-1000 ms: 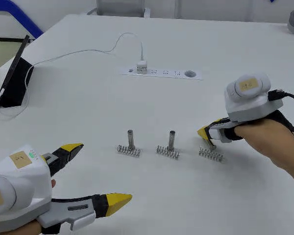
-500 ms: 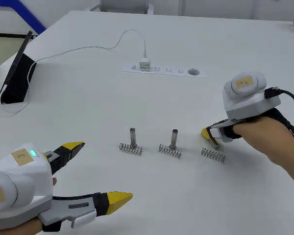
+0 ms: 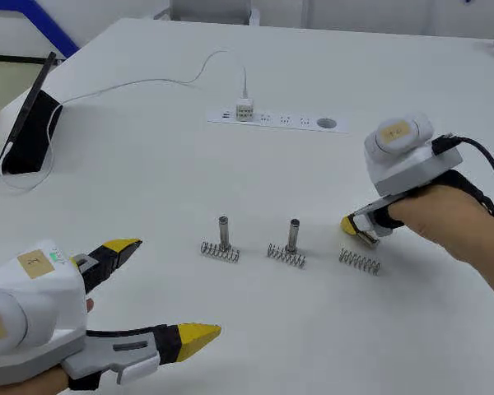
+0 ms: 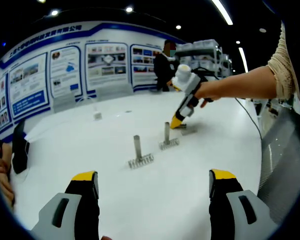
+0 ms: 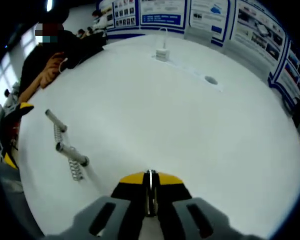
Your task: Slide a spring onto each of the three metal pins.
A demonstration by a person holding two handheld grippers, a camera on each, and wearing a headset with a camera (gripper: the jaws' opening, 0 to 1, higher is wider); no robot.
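Two metal pins stand upright on the white table, the left pin (image 3: 224, 231) and the middle pin (image 3: 294, 233). A spring lies at the foot of each, the left spring (image 3: 220, 251) and the middle spring (image 3: 286, 257). A third spring (image 3: 360, 262) lies further right. Just above it, my right gripper (image 3: 356, 228) is shut on the third metal pin (image 5: 150, 192), whose shiny end (image 3: 367, 239) sticks out below the yellow tips. My left gripper (image 3: 165, 288) is held open and empty at the near left, facing the pins (image 4: 137, 147).
A white power strip (image 3: 272, 120) with a plugged-in charger and cable lies at the back. A dark tablet-like device (image 3: 25, 132) leans at the far left edge. In the right gripper view a person (image 5: 50, 50) sits across the table.
My right gripper has tilted, and its body has swung a little left and up, while its tips stay by the right spring. The left gripper has held still.
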